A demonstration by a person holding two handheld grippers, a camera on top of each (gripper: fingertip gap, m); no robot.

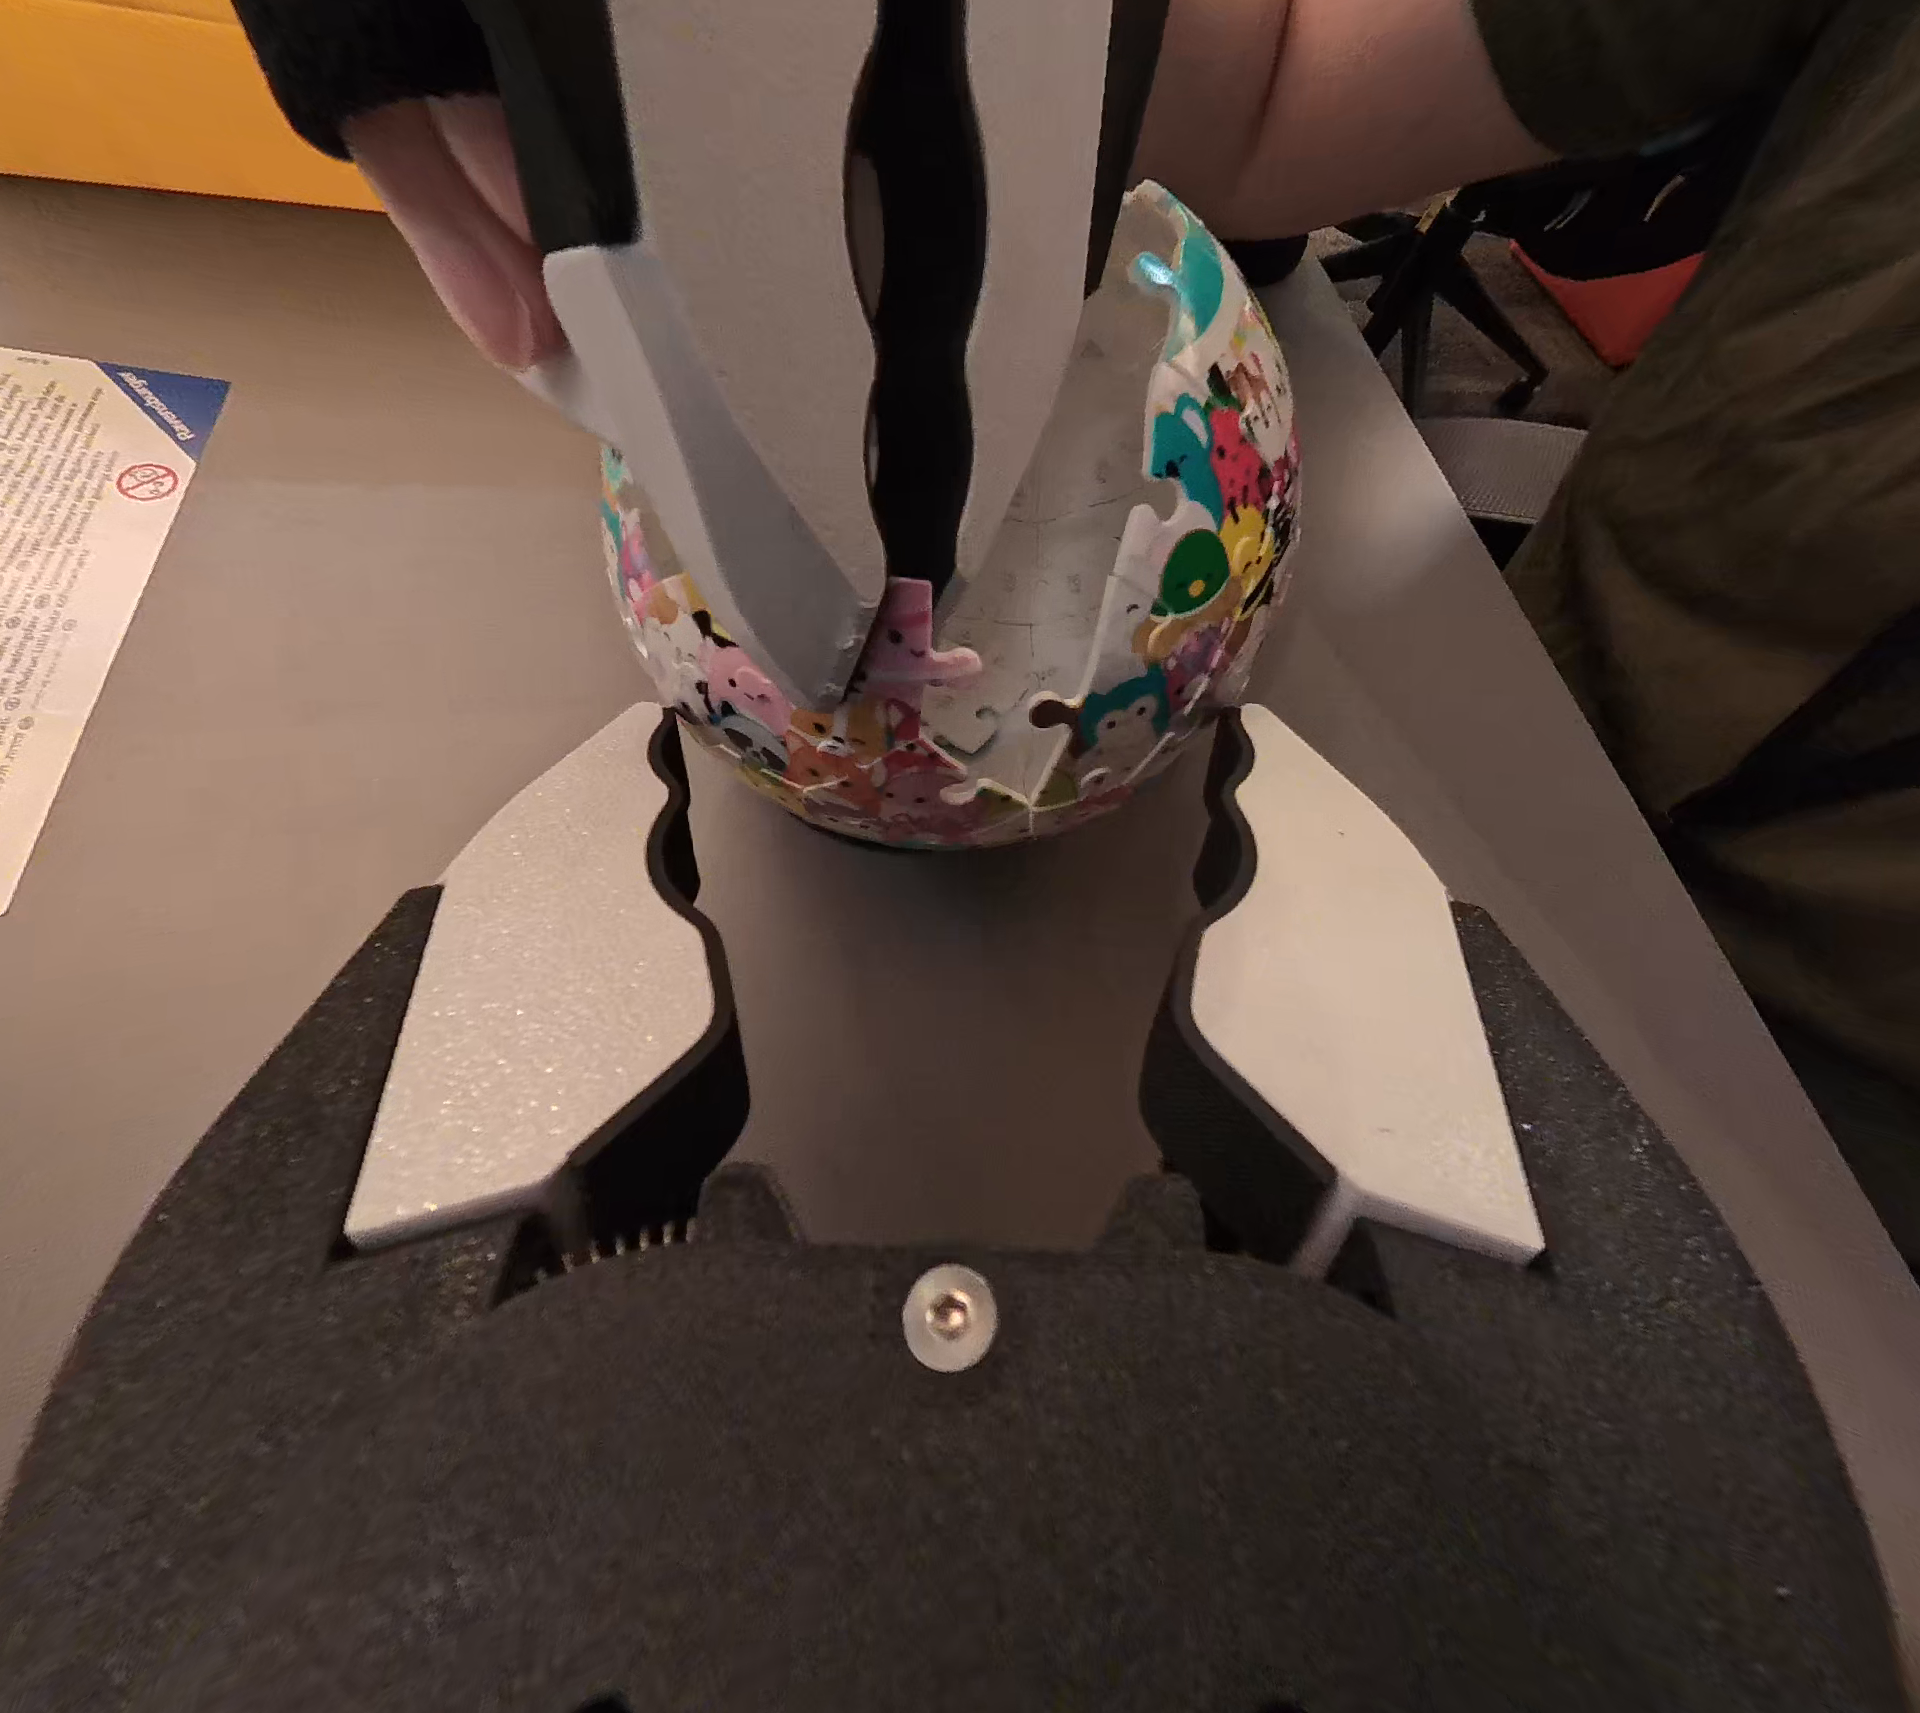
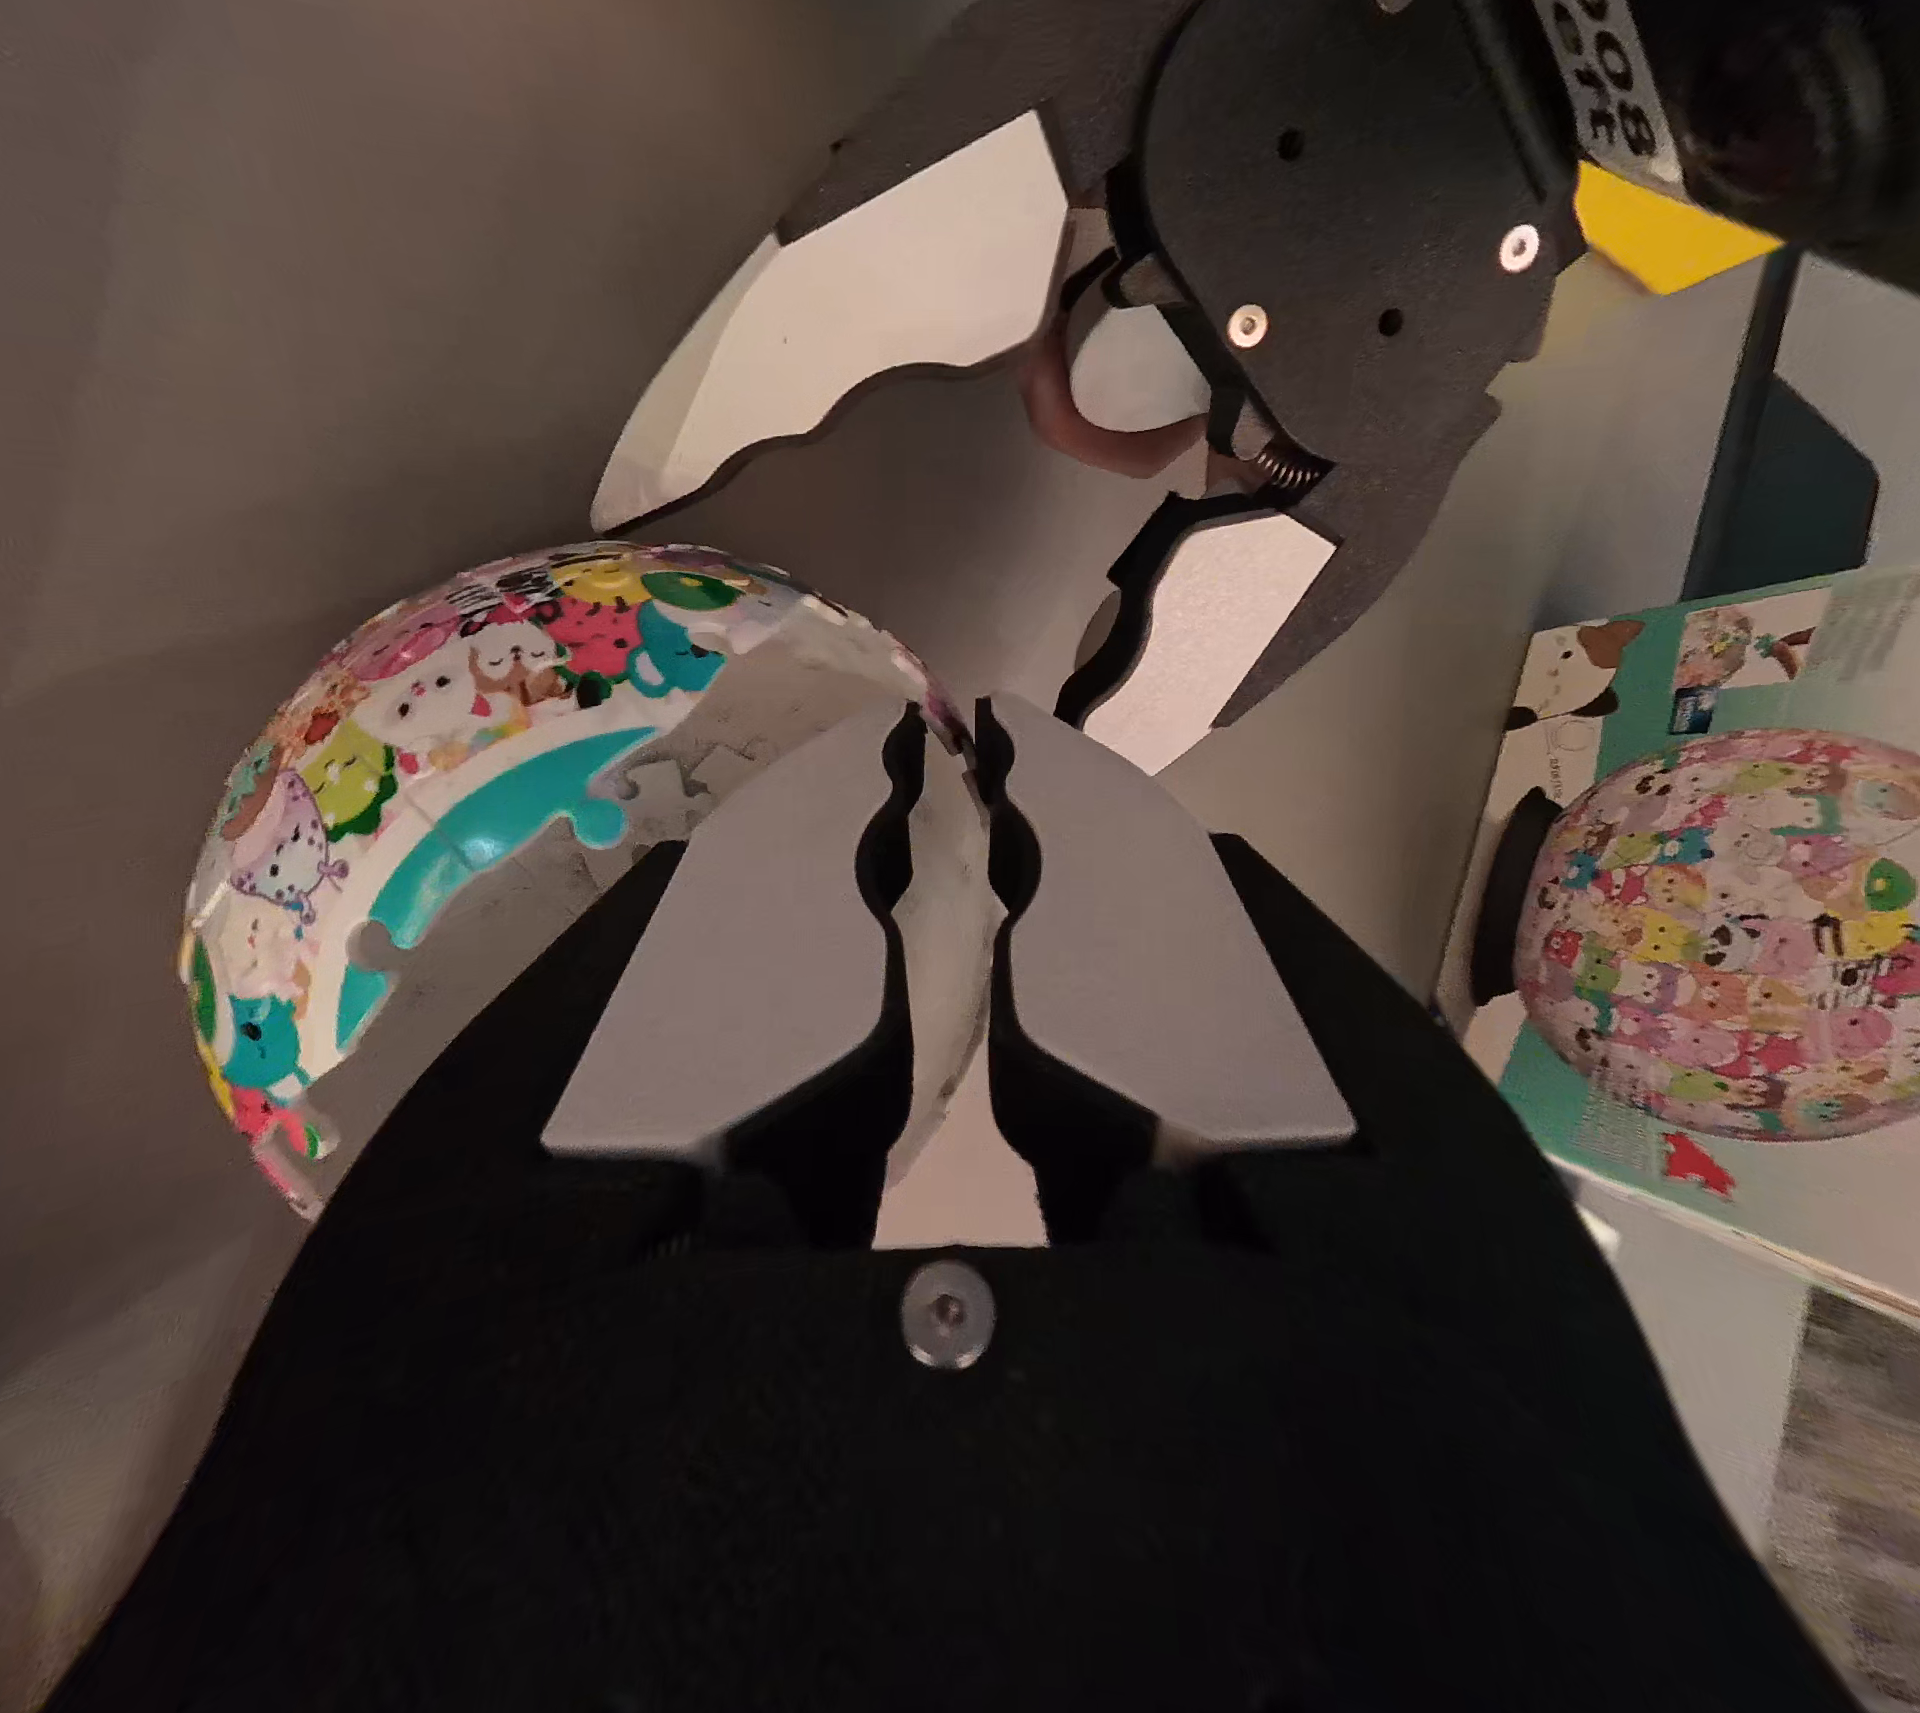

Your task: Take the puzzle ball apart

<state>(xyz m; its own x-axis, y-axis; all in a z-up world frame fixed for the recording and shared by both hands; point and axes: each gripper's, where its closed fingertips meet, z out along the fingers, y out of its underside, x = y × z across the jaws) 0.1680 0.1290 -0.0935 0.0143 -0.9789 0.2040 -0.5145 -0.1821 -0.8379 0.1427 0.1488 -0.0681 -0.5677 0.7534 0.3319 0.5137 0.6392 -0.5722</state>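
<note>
The puzzle ball point(image 1: 1195, 583) stands on the grey table point(image 1: 312, 780), its top broken open so the white inside shows. My left gripper point(image 1: 951, 728) is open, with a fingertip on each side of the ball's near lower part. I cannot tell if the tips touch it. My right gripper point(image 1: 906, 598) comes down from above and is shut on a pink puzzle piece point(image 1: 920, 640) at the ball's open rim. In the right wrist view the right gripper point(image 2: 948, 718) pinches the rim of the ball point(image 2: 416, 728), and the open left gripper point(image 2: 847, 614) spans the ball's far side.
A printed leaflet point(image 1: 62, 583) lies on the table at the left. The puzzle's box point(image 2: 1714, 884) lies beside the ball. The table's edge point(image 1: 1558, 624) runs close by the ball, with a person's arm point(image 1: 1351, 53) over it. A yellow surface point(image 1: 94, 22) is behind. My left and right fingertips are right by each other.
</note>
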